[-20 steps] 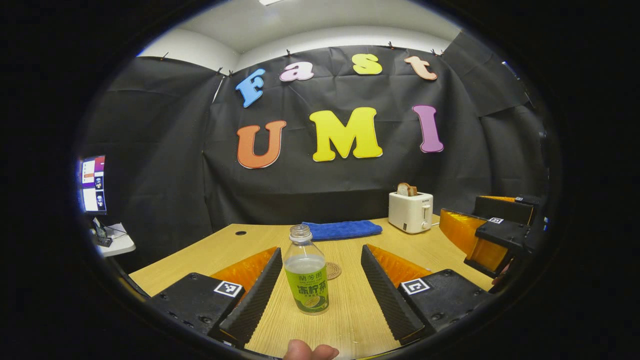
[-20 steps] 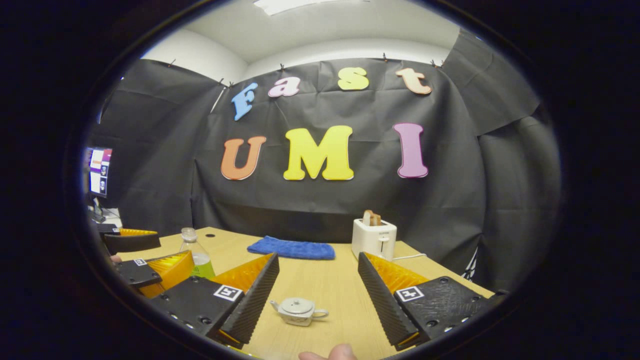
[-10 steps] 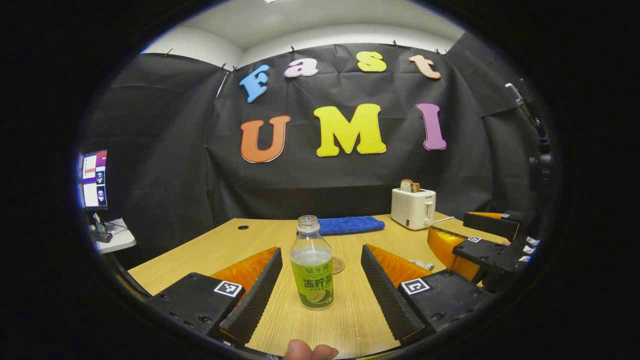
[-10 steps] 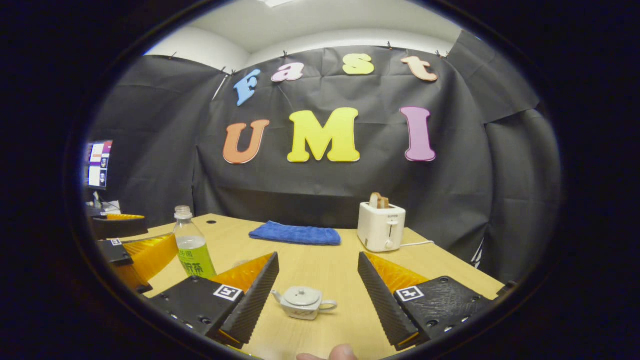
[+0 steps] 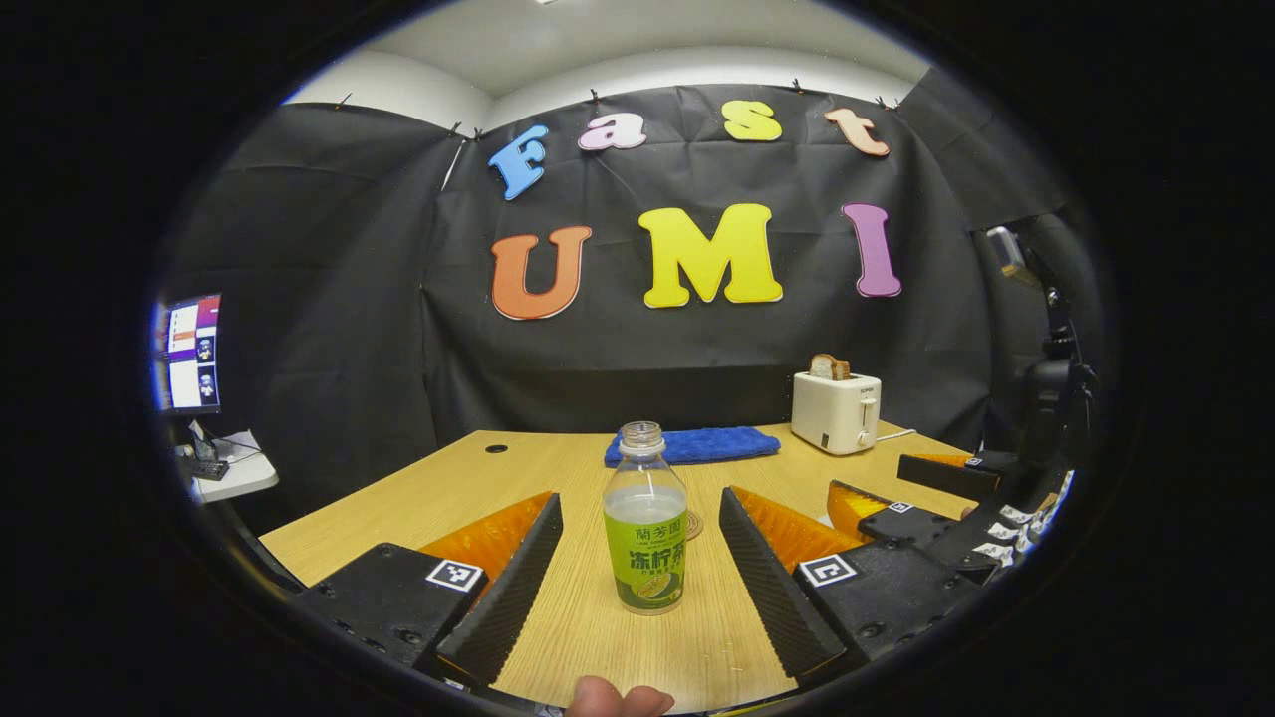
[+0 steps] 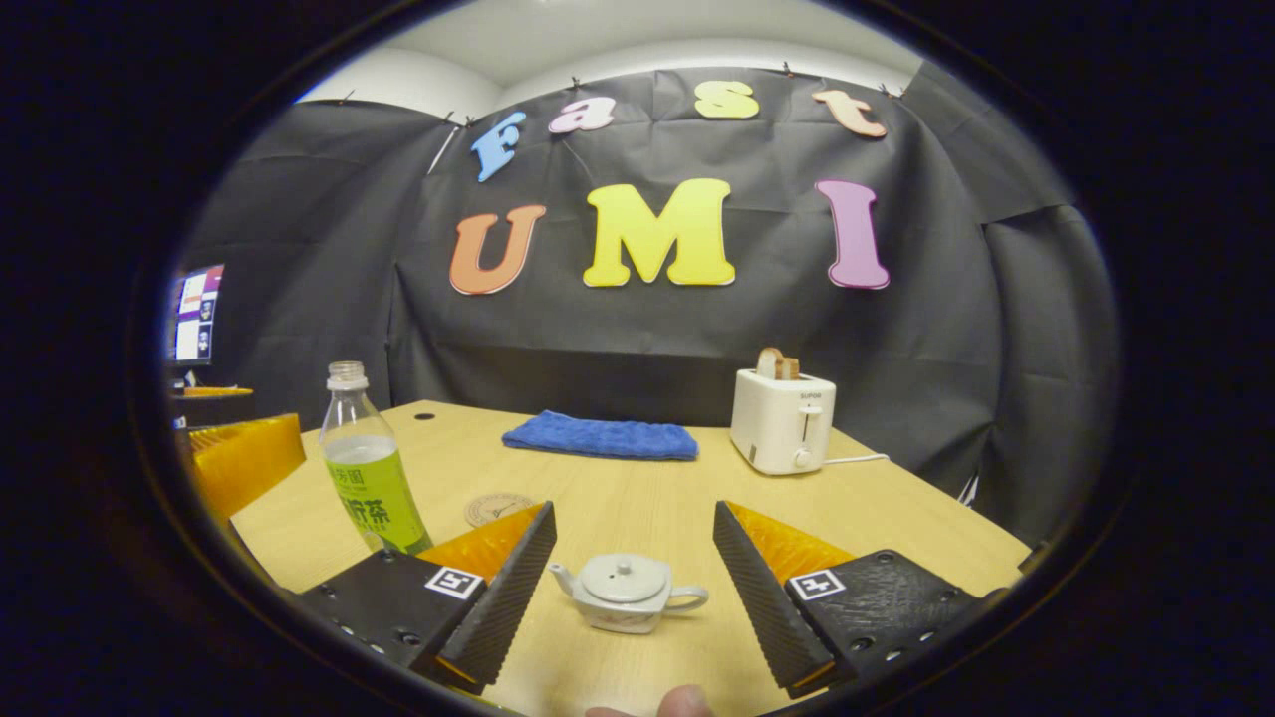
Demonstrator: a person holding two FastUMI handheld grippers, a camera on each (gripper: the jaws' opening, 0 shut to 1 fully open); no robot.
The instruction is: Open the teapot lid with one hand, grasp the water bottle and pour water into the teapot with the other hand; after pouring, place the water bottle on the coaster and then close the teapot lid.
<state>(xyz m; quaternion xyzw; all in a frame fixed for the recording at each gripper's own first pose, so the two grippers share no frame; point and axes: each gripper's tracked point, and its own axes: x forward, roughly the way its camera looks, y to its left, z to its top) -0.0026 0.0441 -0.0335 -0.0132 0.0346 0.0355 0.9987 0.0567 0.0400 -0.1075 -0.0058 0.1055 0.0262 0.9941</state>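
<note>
Left gripper (image 5: 637, 568): jaws spread wide, water bottle between them, untouched.
Water bottle (image 5: 645, 528): upright on counter (image 5: 448, 488), uncapped, part full.
Coaster (image 6: 495, 508): flat, just behind bottle.
Teapot (image 6: 628, 592): lid on, spout left, standing between right gripper's jaws.
Right gripper (image 6: 633, 588): jaws wide apart, clear of teapot.

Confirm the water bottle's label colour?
Green, clearest on the water bottle in the left gripper view.

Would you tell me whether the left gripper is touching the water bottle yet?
Apart. The left gripper view shows the left gripper open, with bare table either side of the water bottle.
</note>
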